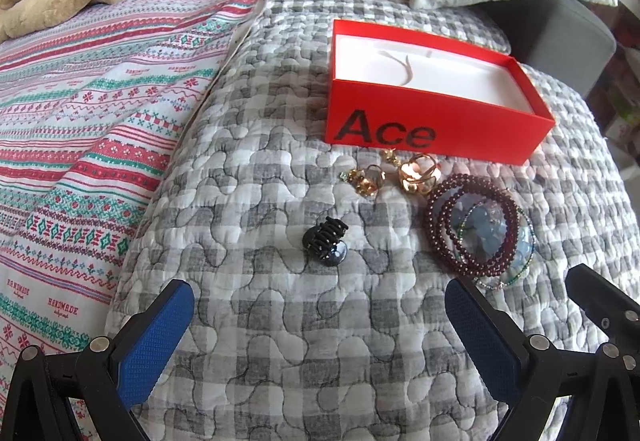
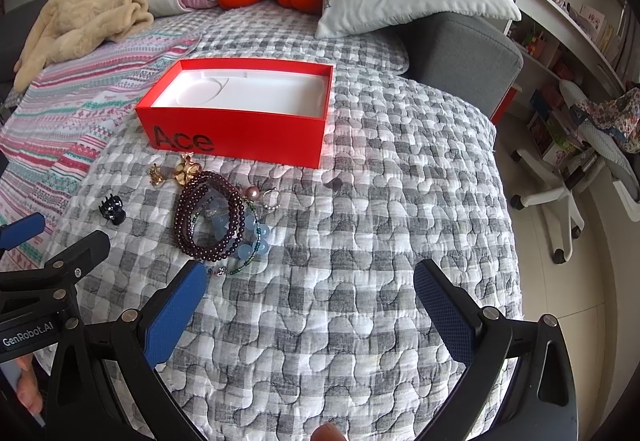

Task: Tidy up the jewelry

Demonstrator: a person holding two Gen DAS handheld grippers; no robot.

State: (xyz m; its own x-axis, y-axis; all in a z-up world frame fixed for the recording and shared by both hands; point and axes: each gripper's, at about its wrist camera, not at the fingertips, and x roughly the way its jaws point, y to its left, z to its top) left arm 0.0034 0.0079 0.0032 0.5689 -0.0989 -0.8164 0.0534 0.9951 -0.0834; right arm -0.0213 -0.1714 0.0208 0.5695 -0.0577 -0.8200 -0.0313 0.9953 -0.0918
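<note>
Beaded bracelets (image 2: 214,219) lie just beyond the wide-spread right gripper (image 2: 310,289).

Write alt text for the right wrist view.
An open right gripper hovers over a grey checked quilt, near a pile of dark red bead bracelets, gold jewelry and a black hair claw. Behind them sits an empty red box marked "Ace".

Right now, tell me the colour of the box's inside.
White, inside the red box; the right wrist view shows it best.
</note>
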